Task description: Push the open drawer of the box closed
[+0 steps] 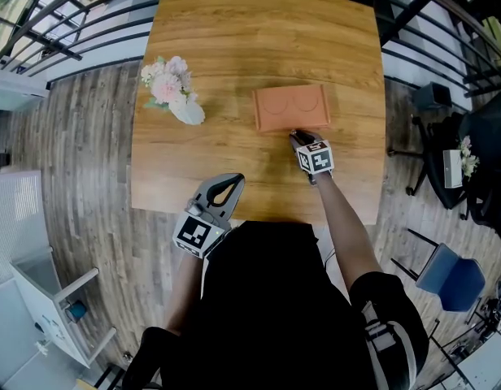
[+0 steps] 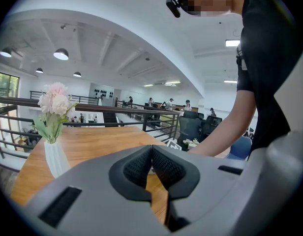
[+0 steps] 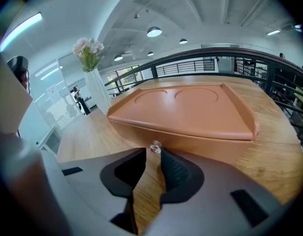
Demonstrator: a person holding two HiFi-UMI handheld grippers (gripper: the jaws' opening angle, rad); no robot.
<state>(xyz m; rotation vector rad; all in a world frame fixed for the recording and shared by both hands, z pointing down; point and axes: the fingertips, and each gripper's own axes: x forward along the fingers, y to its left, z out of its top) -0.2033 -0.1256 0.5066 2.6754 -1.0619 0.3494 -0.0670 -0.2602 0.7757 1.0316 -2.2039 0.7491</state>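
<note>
One box (image 1: 290,108) stands on the table (image 1: 234,47), with two round recesses in its top. Only the right gripper view shows the clear drawer knob (image 3: 155,148) on the box front, at the tips of the narrowly parted right hand-held gripper (image 3: 152,154). Left of the box, one vase (image 1: 187,112) holds flowers (image 1: 165,78). The left hand-held gripper (image 2: 151,149), its jaws pressed together, is nearer than the box.

It was pretty bright and even all round. Round ceiling lamps (image 2: 61,54) and strip lights (image 2: 231,43) did most of it, plus daylight from a window (image 2: 1,85). Only a soft shadow lay on the table (image 1: 234,47) by the box (image 1: 291,108). All 3 views bent hard, the railings (image 1: 71,23) curved, and the gripper views' corners went black.
</note>
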